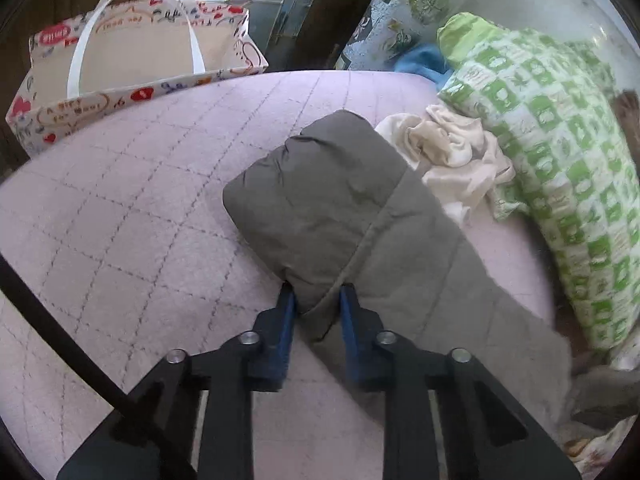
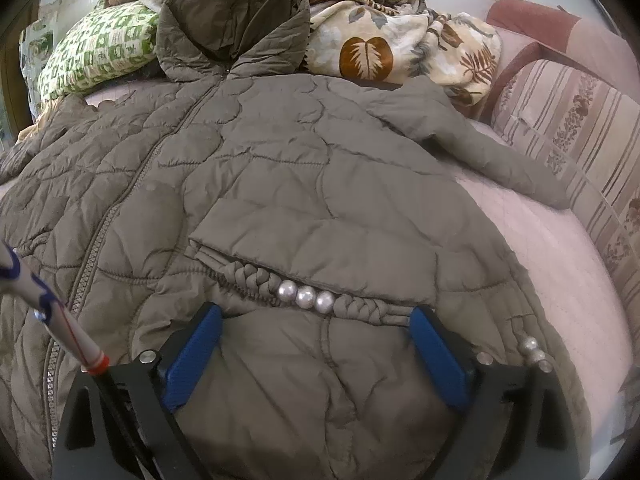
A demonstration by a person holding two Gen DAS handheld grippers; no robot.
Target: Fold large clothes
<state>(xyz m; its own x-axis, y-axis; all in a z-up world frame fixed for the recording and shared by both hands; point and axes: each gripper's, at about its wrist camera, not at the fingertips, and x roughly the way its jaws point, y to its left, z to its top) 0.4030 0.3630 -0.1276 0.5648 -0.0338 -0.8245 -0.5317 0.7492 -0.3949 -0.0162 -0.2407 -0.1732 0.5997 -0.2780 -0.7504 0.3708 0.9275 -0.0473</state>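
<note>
A large olive-brown quilted hooded jacket (image 2: pixel 280 168) lies spread front up on a pink quilted bed (image 2: pixel 560 264), hood (image 2: pixel 232 20) at the far end, one sleeve (image 2: pixel 500 156) stretched out to the right. A pocket flap with a braid and three pearls (image 2: pixel 306 296) is near me. My right gripper (image 2: pixel 316 320) is open, its blue fingers (image 2: pixel 192 356) wide apart over the jacket's lower front. In the left wrist view my left gripper (image 1: pixel 316 296) is shut on the edge of the other sleeve (image 1: pixel 320 200), which lies on the bed (image 1: pixel 120 220).
A printed gift bag (image 1: pixel 132 60) stands at the bed's far left edge. A green patterned pillow (image 1: pixel 560 140), crumpled cream cloth (image 1: pixel 452 152) and a blue cloth (image 1: pixel 424 60) lie right of the sleeve. A leaf-print blanket (image 2: pixel 400 40) and a striped cushion (image 2: pixel 580 128) border the jacket.
</note>
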